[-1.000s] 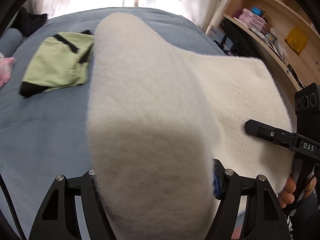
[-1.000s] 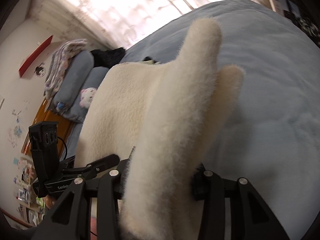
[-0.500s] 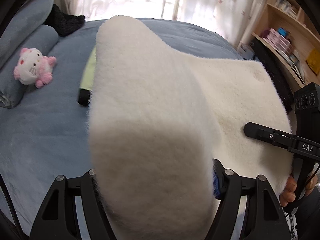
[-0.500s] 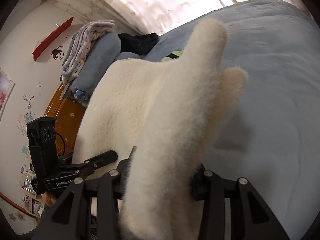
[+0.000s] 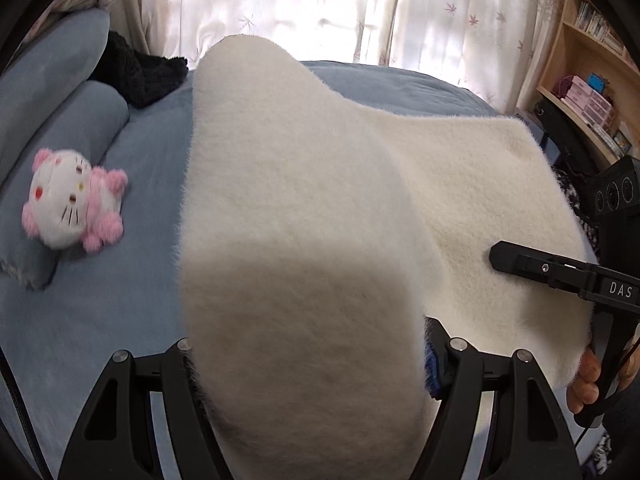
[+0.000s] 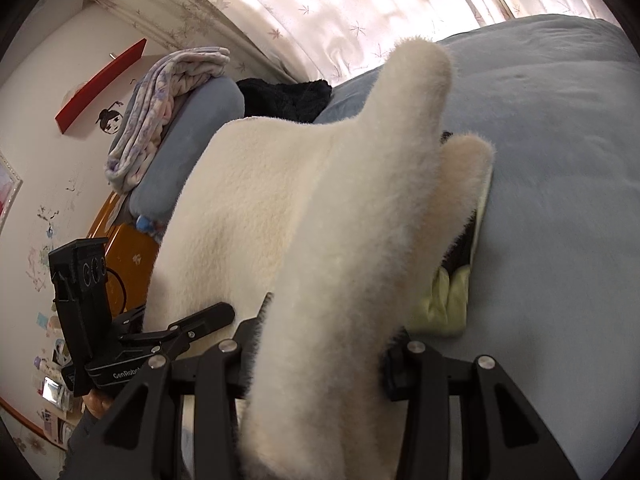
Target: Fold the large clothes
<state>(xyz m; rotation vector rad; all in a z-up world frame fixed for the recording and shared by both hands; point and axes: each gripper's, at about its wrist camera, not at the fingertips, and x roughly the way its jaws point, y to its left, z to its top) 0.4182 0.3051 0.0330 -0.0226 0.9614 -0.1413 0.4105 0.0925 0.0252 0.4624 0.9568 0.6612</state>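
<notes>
A large cream fleece garment is held up above the blue bed, stretched between both grippers. My left gripper is shut on one bunched edge of it; its fingertips are hidden by the fleece. My right gripper is shut on the other edge of the garment. The right gripper also shows at the right of the left wrist view. The left gripper shows at the lower left of the right wrist view.
A pink and white plush cat lies on a blue pillow. A black garment lies at the bed's head. A folded green garment lies on the bed under the fleece. Shelves stand at the right.
Both grippers have lifted and tilted upward with the fleece. The views now show the curtains and pillows; the green garment has left the left wrist view.
</notes>
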